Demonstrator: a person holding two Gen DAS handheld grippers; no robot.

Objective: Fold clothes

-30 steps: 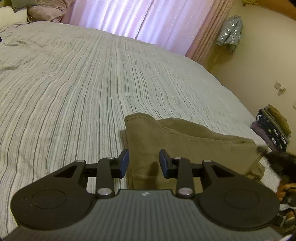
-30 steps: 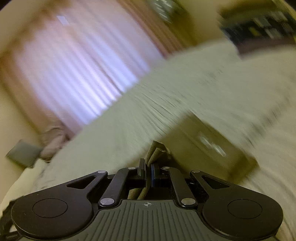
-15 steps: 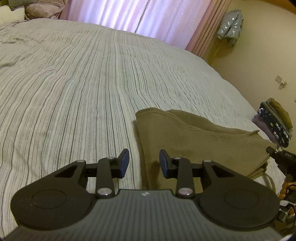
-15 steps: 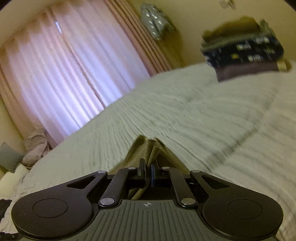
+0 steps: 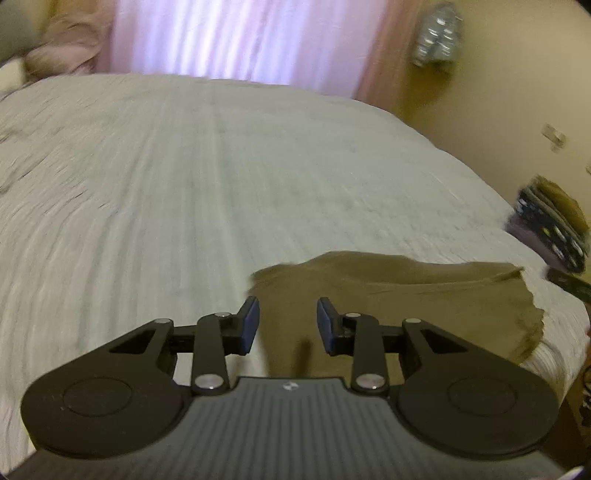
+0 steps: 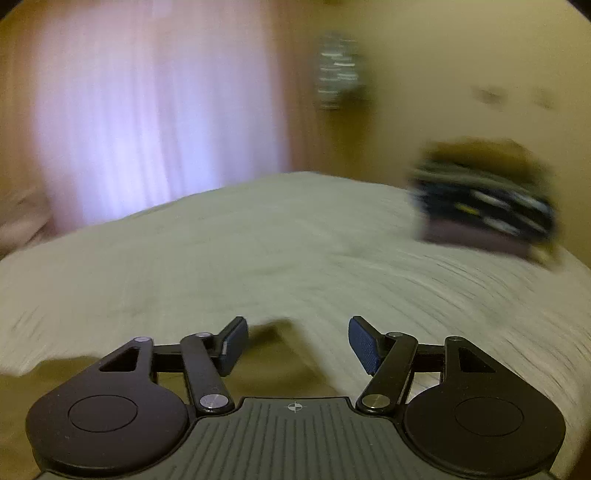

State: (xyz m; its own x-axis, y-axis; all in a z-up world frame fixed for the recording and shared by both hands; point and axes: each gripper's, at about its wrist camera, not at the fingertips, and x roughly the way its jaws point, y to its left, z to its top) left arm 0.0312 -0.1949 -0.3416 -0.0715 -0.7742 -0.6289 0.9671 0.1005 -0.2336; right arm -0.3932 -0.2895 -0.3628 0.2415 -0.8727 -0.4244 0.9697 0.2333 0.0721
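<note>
A folded olive-brown garment (image 5: 399, 299) lies on the striped bedspread (image 5: 207, 192) near the bed's right front corner. My left gripper (image 5: 288, 323) is open and empty, its fingers just above the garment's left edge. My right gripper (image 6: 295, 343) is open and empty, low over the same garment (image 6: 273, 365), which shows blurred beneath and between its fingers.
A stack of folded clothes (image 6: 484, 206) sits at the bed's right edge; it also shows in the left wrist view (image 5: 554, 221). Pink curtains (image 5: 236, 37) hang behind the bed. A silver jacket (image 5: 437, 35) hangs on the wall. Pillows (image 5: 62, 48) lie far left.
My right gripper has opened and let go of the garment's folded edge, which now lies on the bed. Both views have shifted and blurred; the left gripper stays open.
</note>
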